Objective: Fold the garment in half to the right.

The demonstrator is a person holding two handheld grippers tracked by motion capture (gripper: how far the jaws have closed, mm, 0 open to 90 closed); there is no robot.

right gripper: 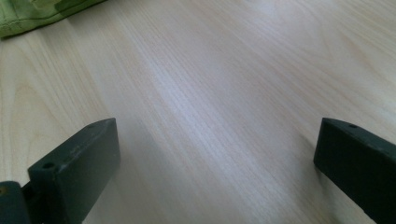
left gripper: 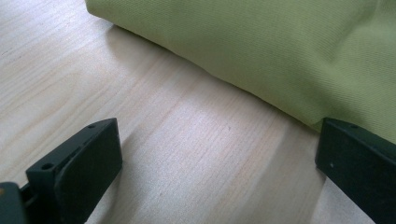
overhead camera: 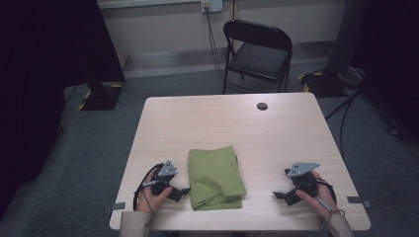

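Both jaws wide, my left hand-held gripper [overhead camera: 184, 190] nears the folded green cloth [overhead camera: 216, 177] at 3 o'clock; I'd slide low under its edge while my right hand-held gripper [overhead camera: 279, 194] waits

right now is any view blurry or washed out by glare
High view: dim, dark corners, but the green cloth reads clearly. Left gripper view: cloth weave sharp, near tongs slightly soft. Right gripper view: a pale sheen runs across the table; the wood grain is legible.
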